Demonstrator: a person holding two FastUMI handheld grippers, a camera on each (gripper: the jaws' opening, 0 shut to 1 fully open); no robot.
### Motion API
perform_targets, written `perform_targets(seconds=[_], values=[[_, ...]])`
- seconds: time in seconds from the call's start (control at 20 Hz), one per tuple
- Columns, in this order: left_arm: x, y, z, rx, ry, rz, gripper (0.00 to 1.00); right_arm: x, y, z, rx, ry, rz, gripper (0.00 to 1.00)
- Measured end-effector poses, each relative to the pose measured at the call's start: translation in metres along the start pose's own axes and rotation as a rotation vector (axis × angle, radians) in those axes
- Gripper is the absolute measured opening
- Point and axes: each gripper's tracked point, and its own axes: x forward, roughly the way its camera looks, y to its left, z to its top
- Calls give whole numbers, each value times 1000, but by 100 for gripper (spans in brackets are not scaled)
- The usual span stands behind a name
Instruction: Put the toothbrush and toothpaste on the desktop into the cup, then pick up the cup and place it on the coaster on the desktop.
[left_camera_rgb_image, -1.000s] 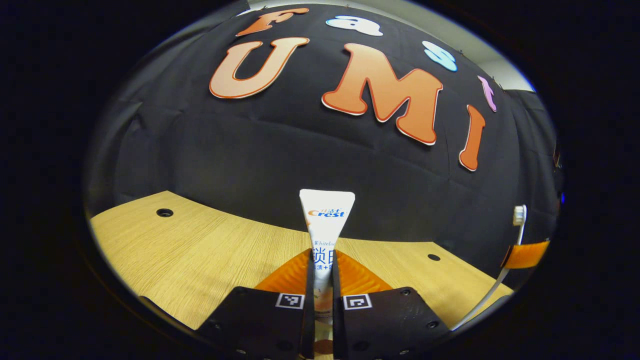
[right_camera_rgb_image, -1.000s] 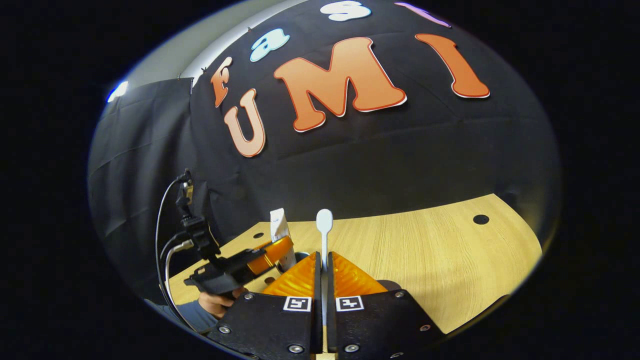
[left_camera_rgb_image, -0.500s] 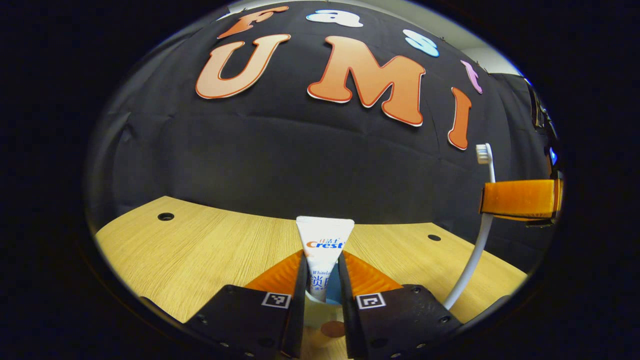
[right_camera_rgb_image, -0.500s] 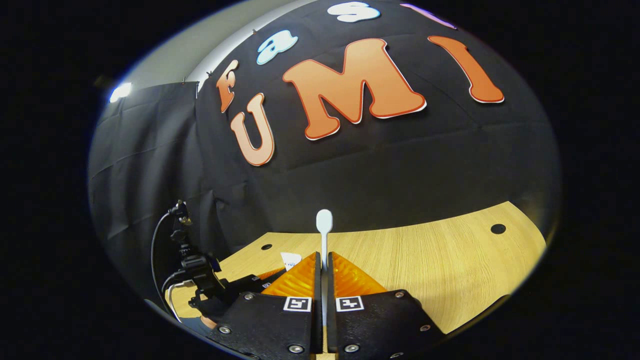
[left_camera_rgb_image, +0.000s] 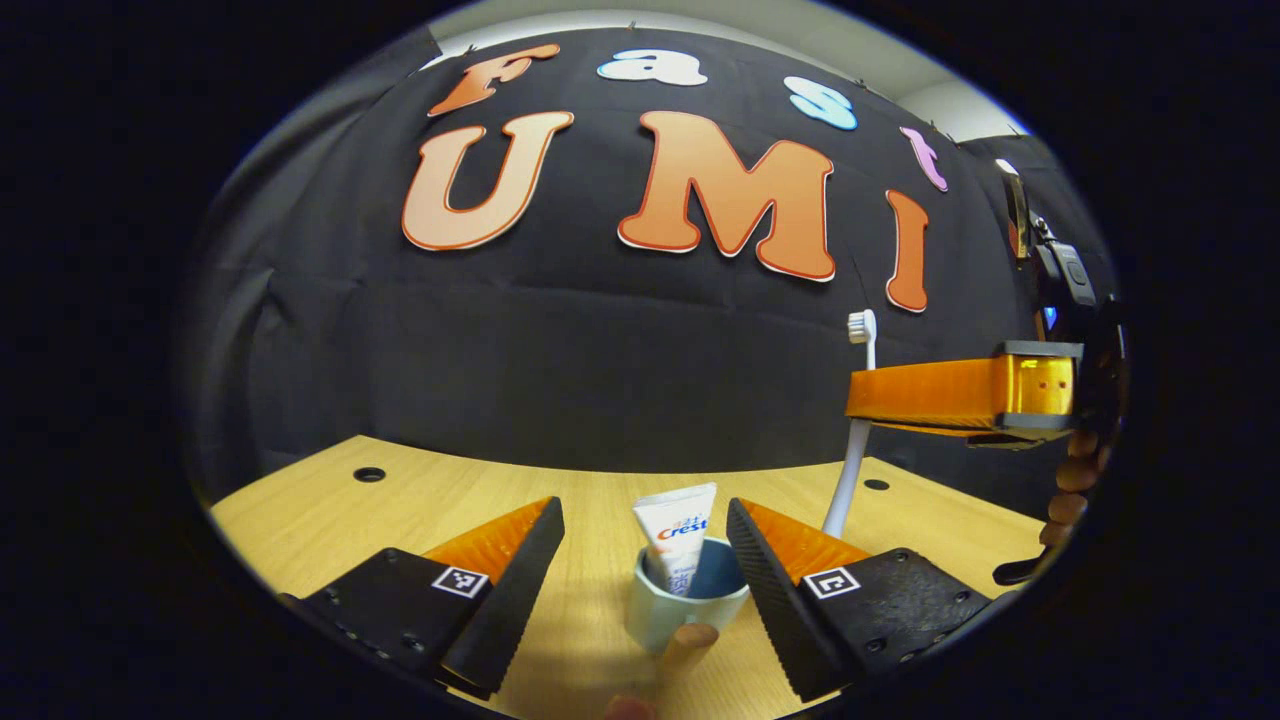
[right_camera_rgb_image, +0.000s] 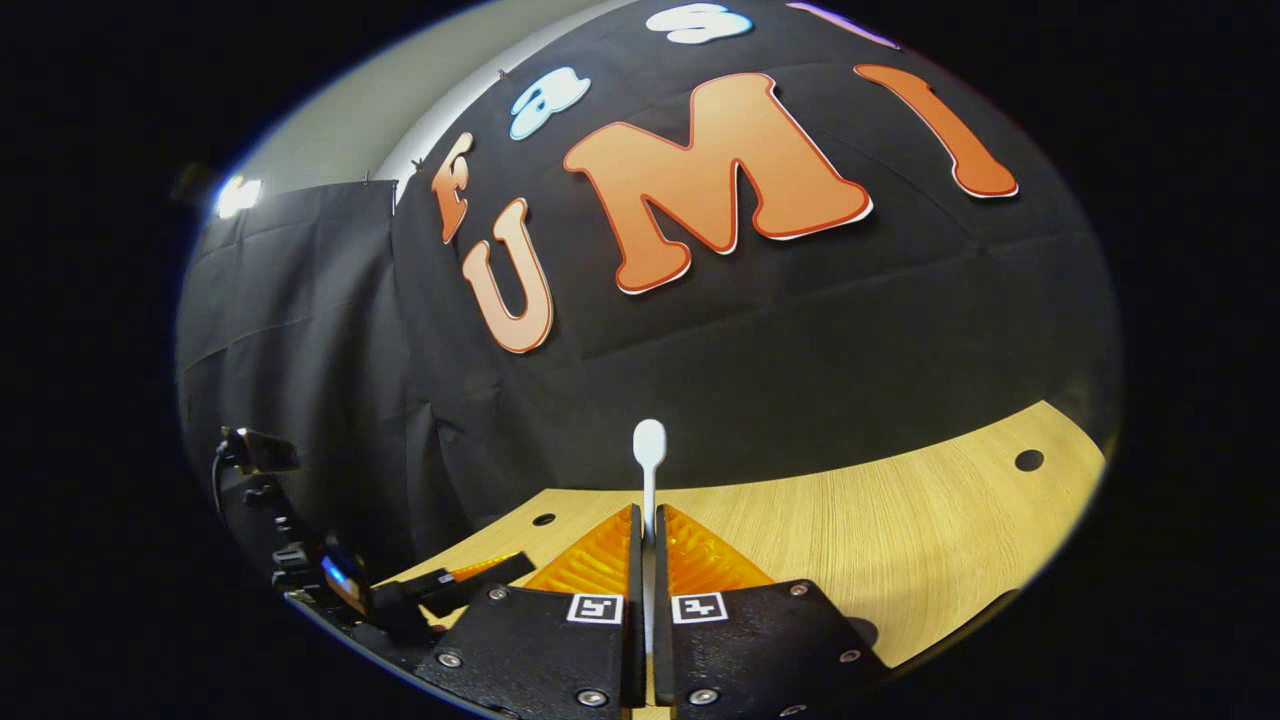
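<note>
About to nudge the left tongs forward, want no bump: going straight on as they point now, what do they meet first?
Probably the cup holding the toothpaste: it stands straight ahead, centred on the gap of the open left tongs. Depth is unclear.

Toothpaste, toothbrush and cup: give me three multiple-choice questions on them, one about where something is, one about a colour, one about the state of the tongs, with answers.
1. Where is the toothpaste?
A. Flat on the desk
B. Standing in the cup
C. Held in the left tongs

2. What colour is the toothbrush?
A. White
B. Green
C. Red

3. What state are the right tongs in?
A. Wide open
B. Shut on the toothpaste
C. Shut on the toothbrush

Answers:
1 B, the tube sticks up out of the cup, with the left tongs spread apart on either side.
2 A, head and handle look white in both views.
3 C, both fingers press the handle in the right gripper view.
</note>
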Motion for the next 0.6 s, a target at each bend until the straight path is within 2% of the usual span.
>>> perform_targets(seconds=[0.35, 0.6], values=[[-18, 26, 3, -1, -30, 33, 98, 28, 4, 4, 64, -58, 22, 4], [-13, 23, -11, -8, 5, 28, 98, 40, -2, -20, 52, -12, 10, 4]])
